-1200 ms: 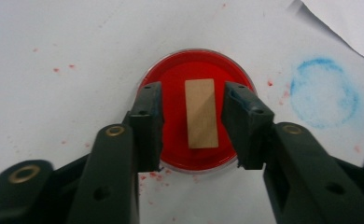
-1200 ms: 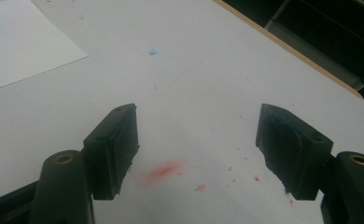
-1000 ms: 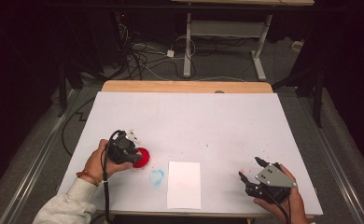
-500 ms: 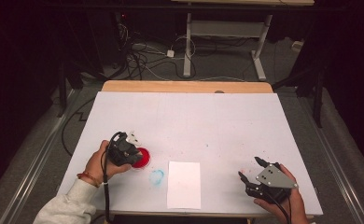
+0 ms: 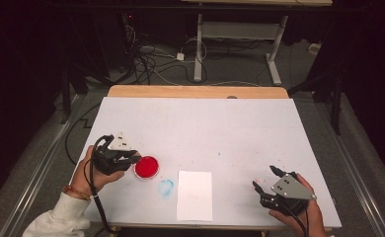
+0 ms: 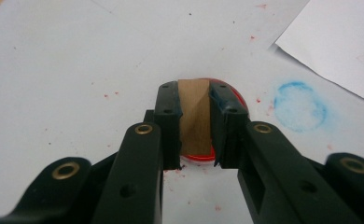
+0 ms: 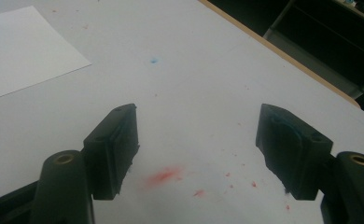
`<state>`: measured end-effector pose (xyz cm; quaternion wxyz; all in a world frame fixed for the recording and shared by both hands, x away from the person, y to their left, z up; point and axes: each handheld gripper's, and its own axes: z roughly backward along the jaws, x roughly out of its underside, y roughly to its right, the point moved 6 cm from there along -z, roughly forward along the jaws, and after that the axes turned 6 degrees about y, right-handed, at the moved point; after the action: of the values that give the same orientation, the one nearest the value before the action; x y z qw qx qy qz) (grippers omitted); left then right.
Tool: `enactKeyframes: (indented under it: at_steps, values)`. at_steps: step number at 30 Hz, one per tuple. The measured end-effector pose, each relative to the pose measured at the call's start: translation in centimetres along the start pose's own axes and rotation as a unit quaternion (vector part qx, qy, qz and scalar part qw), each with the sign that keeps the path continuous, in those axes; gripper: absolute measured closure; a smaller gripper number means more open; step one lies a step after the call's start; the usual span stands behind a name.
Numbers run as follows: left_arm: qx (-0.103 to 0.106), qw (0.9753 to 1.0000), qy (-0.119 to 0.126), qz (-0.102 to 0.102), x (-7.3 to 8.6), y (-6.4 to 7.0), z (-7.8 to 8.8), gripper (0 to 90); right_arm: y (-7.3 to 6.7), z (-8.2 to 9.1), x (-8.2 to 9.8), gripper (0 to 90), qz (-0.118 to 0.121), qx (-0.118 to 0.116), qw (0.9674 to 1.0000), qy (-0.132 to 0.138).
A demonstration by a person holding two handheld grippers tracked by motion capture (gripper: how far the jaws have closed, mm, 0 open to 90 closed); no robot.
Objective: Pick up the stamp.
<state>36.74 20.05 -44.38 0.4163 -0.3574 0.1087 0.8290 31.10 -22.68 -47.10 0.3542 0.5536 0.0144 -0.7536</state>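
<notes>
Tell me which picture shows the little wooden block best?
The left gripper view: the wooden block sits big and close, squeezed between the left gripper's black jaws, above the red dish. In the high view the gripper covers it.

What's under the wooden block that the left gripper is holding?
A red ink pad lies directly under the wooden block in the left gripper. The block and jaws cover most of it.

Just ahead of the left gripper point(image 5: 131, 159) the way is blocked by the red ink pad point(image 5: 146, 167); beyond it a blue smudge point(image 5: 166, 187) and white paper point(image 5: 195, 195) lie flat; ahead of the right gripper point(image 5: 265, 180) bare table point(image 5: 205, 123) is left free.
</notes>
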Motion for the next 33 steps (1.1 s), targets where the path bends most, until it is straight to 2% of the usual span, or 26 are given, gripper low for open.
enactKeyframes:
  at_steps: [5, 6, 17, 24, 28, 33]
  values:
    - [-0.013, 0.9998, 0.015, -0.002, -0.5, 0.2, 0.9, 73.4, -0.1, 0.0, 0.0, 29.8, 0.000, -0.002, 1.0000, 0.000]
    - [-0.010, 0.9998, 0.016, -0.002, -0.5, 0.2, 1.0, 73.4, -0.1, 0.0, 0.0, 29.8, 0.000, -0.002, 1.0000, 0.000]
    - [-0.013, 0.9998, 0.012, -0.013, -0.9, 0.6, 1.2, 73.4, -0.1, -0.1, 0.0, 29.8, -0.001, -0.003, 1.0000, 0.000]
    - [-0.001, 0.9999, 0.001, -0.017, -0.6, 0.4, 0.2, 73.4, -0.3, -0.7, -0.5, 29.9, -0.002, -0.008, 1.0000, 0.005]
    - [0.010, 0.9998, -0.006, -0.014, -0.6, 0.4, -0.9, 73.4, -0.3, -1.0, -0.1, 29.9, -0.007, -0.012, 0.9999, -0.004]
    - [0.024, 0.9992, -0.024, -0.022, -0.6, 0.8, -2.4, 73.4, -0.3, -1.0, 0.0, 29.9, -0.006, -0.013, 0.9999, -0.006]
